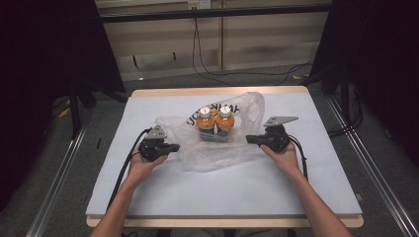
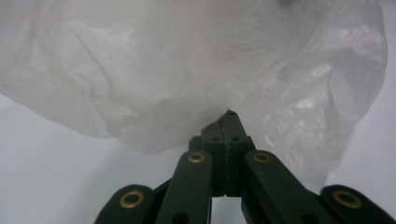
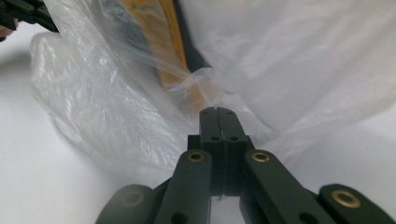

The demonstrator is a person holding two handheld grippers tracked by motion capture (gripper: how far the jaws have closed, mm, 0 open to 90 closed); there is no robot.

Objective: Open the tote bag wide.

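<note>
Pinching the plastic bag (image 1: pixel 212 143) are both hand-held grippers, left (image 1: pixel 170 147), right (image 1: pixel 252 139).

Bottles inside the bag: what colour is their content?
Orange, with white caps; the bottles show best in the high view.

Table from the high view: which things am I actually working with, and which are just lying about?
In use: plastic bag, pinched by left gripper and right gripper; two orange bottles inside it.
Lying about: cables on the floor beyond the table.

White-topped table (image 1: pixel 148 197), wood edge; clear plastic bag (image 1: pixel 217 153) lying on it mid-table.
</note>
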